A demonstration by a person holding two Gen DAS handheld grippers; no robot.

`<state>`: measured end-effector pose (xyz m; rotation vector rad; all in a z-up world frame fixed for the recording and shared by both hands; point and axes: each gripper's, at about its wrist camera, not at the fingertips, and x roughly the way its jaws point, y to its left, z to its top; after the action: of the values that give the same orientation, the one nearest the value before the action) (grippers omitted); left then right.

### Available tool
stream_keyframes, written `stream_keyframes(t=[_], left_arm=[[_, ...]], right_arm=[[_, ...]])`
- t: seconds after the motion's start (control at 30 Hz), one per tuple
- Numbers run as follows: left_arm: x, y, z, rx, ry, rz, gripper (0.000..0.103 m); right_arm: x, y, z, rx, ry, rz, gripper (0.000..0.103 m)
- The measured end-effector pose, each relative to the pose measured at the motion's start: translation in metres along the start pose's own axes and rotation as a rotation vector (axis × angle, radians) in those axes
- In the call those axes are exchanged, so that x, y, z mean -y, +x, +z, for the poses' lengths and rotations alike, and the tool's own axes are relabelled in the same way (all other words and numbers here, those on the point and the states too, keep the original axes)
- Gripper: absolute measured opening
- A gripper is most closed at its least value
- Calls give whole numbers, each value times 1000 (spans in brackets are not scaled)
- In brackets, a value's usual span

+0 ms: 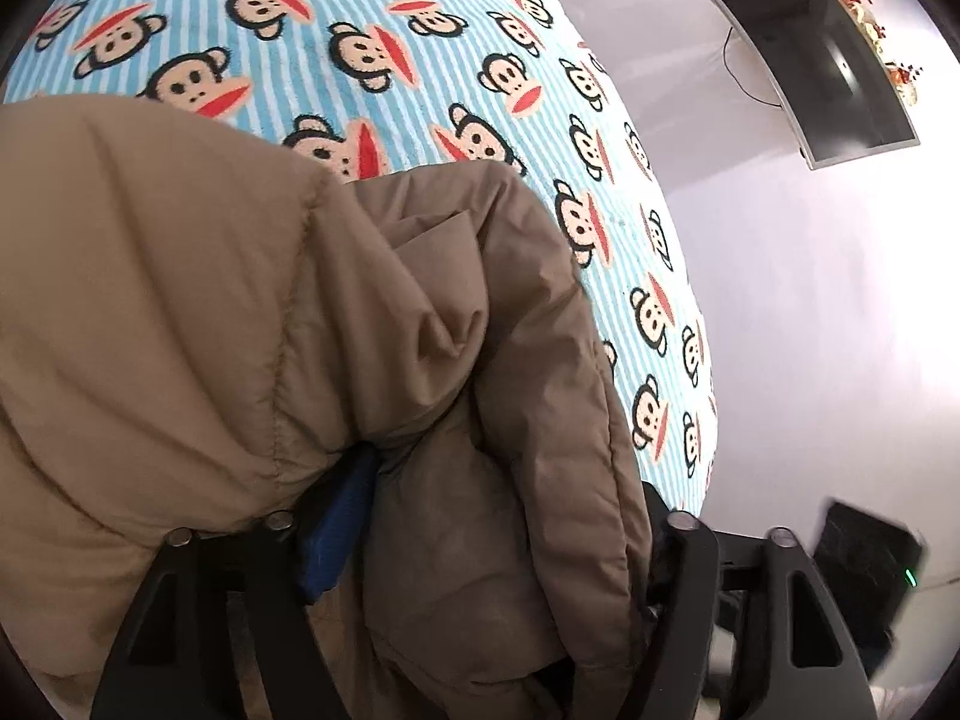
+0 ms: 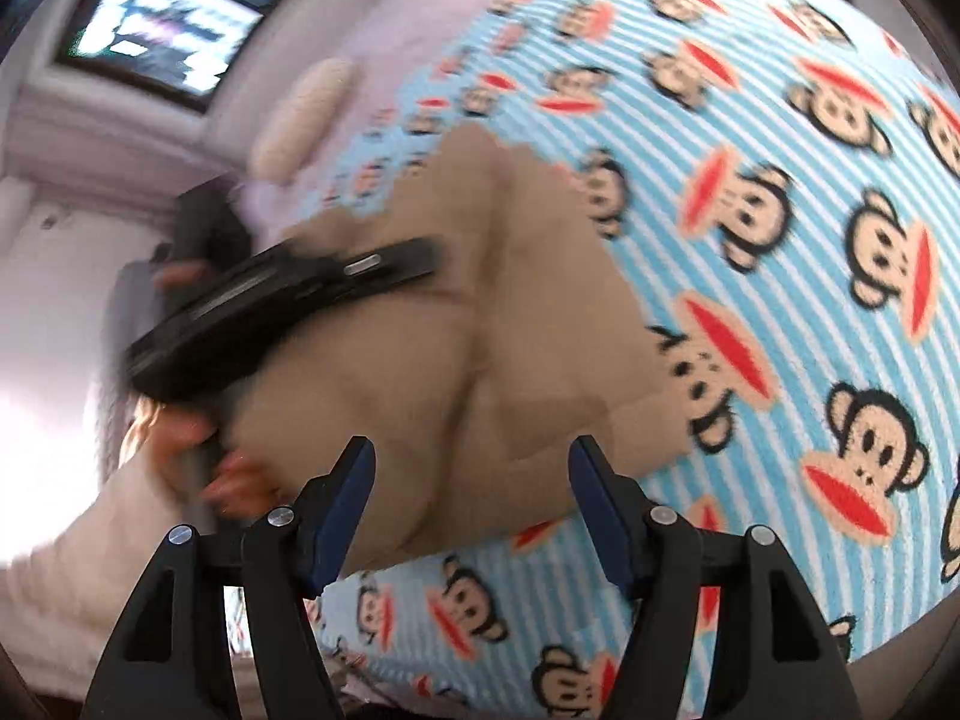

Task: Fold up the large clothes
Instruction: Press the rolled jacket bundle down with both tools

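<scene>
A tan padded jacket (image 1: 180, 300) lies bunched on a bed covered by a blue-and-white striped blanket with monkey faces (image 1: 360, 30). My left gripper (image 1: 504, 480) stands wide, and a thick fold of the jacket fills the gap between its fingers. Its blue left pad (image 1: 336, 534) shows beside the fold; the right pad is hidden by cloth. The right wrist view is blurred. There my right gripper (image 2: 471, 456) hangs open above the near end of the jacket (image 2: 420, 360) with nothing between its pads. The left gripper (image 2: 414, 258) rests on the jacket's far side, held by a hand (image 2: 180, 456).
The bed's edge (image 1: 690, 360) drops to a pale floor (image 1: 810, 300). A dark screen (image 1: 810, 48) hangs on the wall, and a black box with a green light (image 1: 864, 570) sits on the floor. A pillow (image 2: 300, 114) and a window (image 2: 168, 18) lie beyond the bed.
</scene>
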<state>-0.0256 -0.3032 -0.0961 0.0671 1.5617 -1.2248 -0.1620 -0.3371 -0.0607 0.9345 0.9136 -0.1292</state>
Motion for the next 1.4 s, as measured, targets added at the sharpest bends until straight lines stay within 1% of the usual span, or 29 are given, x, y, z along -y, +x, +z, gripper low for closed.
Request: stream_keyframes(t=[0.1, 0.13, 0.2, 0.23, 0.27, 0.3, 0.33, 0.37, 0.43, 0.5, 0.57, 0.63, 0.67, 0.73, 0.83, 0.97, 1.03, 1.1, 1.2, 1.33, 1.4], left_arm=[[1, 2, 5, 7, 2, 15, 80], [2, 2, 6, 6, 6, 25, 80], [7, -2, 7, 8, 16, 50, 80], [8, -5, 10, 16, 24, 66, 80], [15, -16, 8, 43, 43, 88, 80], [17, -27, 7, 70, 60, 103, 80], [20, -40, 7, 113, 85, 129, 80], [22, -55, 5, 164, 109, 166, 80], [17, -86, 0, 277, 136, 285, 80], [-2, -107, -6, 335, 113, 399, 80], [-33, -114, -7, 350, 55, 507, 80], [-53, -109, -4, 345, 20, 569, 80], [-62, -104, -3, 338, 11, 583, 80], [-65, -89, 0, 332, 15, 599, 80], [-52, -55, 12, 325, 57, 615, 80], [-26, -13, 25, 304, 144, 633, 80], [-15, -2, 26, 291, 170, 649, 80], [-11, 5, 27, 283, 178, 669, 80], [-13, 4, 27, 281, 165, 667, 80], [-15, 2, 27, 277, 163, 666, 80], [-15, 2, 27, 275, 165, 674, 80]], right_arm=[[-29, 9, -6, -36, -101, 30, 71], [-25, 8, -4, -41, -120, 33, 71], [-33, 20, -2, -38, -140, 10, 71], [-35, 27, -1, -28, -133, -32, 68], [-33, 32, 3, -14, -111, -61, 59], [-29, 34, 7, -6, -80, -69, 21], [-15, 24, 0, 4, -56, -99, 12], [-2, 19, 2, 26, -27, -129, 12], [16, 14, 2, 37, 20, -157, 11], [37, 13, 0, 20, 71, -182, 11], [51, 11, -5, 9, 105, -182, 11], [58, 13, -8, 0, 120, -173, 11], [60, 15, -10, -6, 124, -170, 11], [63, 19, -12, -13, 119, -181, 11], [75, 27, -15, -28, 150, -200, 11], [107, 26, -31, -53, 224, -207, 11], [115, 23, -34, -73, 254, -207, 13], [120, 12, -34, -74, 275, -208, 13], [121, -17, -30, -26, 267, -231, 13], [110, -56, -19, 86, 224, -311, 13], [102, -67, -8, 127, 194, -303, 13]])
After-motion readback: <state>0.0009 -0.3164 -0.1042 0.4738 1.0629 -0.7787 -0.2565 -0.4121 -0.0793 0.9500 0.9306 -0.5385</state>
